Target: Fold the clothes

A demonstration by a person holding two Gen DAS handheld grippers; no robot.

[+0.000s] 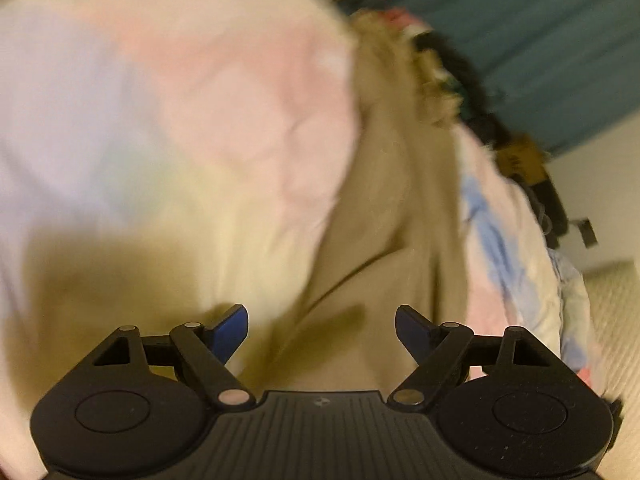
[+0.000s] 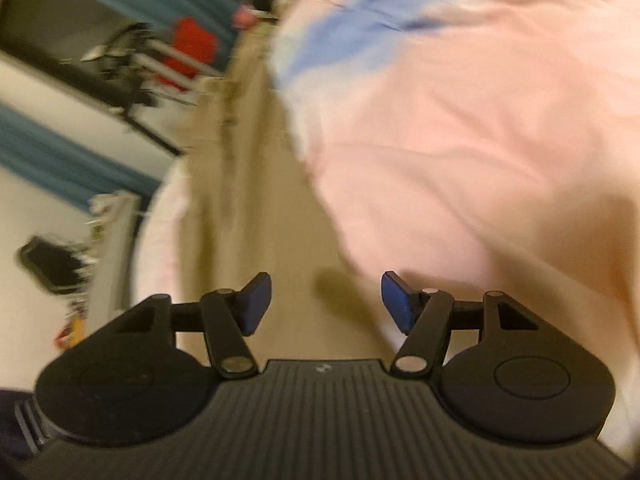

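Note:
A pastel tie-dye garment (image 1: 180, 112), pink, lilac and pale yellow, lies on a tan cloth surface (image 1: 392, 208) and fills the left of the left wrist view. My left gripper (image 1: 322, 326) hangs open just above its lower right edge, nothing between the blue pads. In the right wrist view a pink garment with blue patches (image 2: 480, 128) covers the right side. My right gripper (image 2: 326, 302) is open over the tan surface (image 2: 256, 208), its right pad close to the garment's edge. Both views are motion-blurred.
A pink-and-blue cloth (image 1: 508, 240) lies at the right of the left wrist view, beside a heap of dark clothes (image 1: 460, 68). Teal curtains (image 1: 560, 40) hang behind. A red object on a metal rack (image 2: 188, 56) stands at the far left of the right wrist view.

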